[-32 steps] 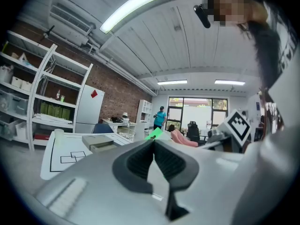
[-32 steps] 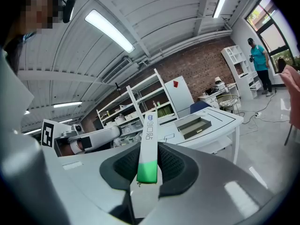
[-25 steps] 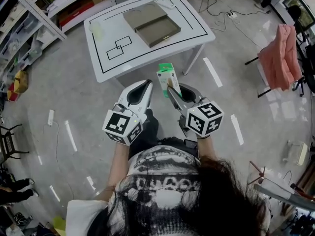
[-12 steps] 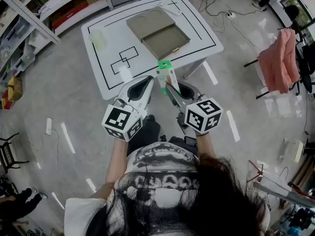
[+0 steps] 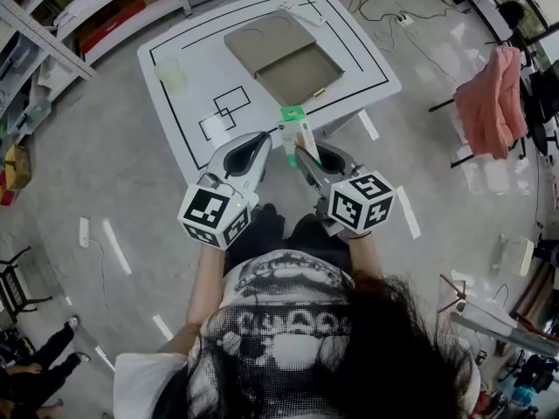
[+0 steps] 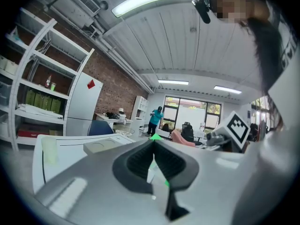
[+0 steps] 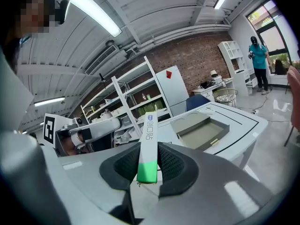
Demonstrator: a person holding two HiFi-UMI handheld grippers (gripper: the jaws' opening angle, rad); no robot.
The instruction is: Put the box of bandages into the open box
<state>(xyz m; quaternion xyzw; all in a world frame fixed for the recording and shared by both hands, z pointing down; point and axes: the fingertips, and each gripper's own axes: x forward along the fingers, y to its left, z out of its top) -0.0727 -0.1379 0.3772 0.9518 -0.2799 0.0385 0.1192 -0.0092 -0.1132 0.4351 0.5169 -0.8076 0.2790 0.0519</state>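
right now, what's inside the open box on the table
The head view shows only the bare brown floor of the open box; nothing lies in it. In the right gripper view its near wall hides part of that floor.

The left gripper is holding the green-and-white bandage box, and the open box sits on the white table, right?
Wrong gripper: the right gripper holds the green-and-white bandage box, its jaws clamped on it in the right gripper view. The open box does sit on the white table.
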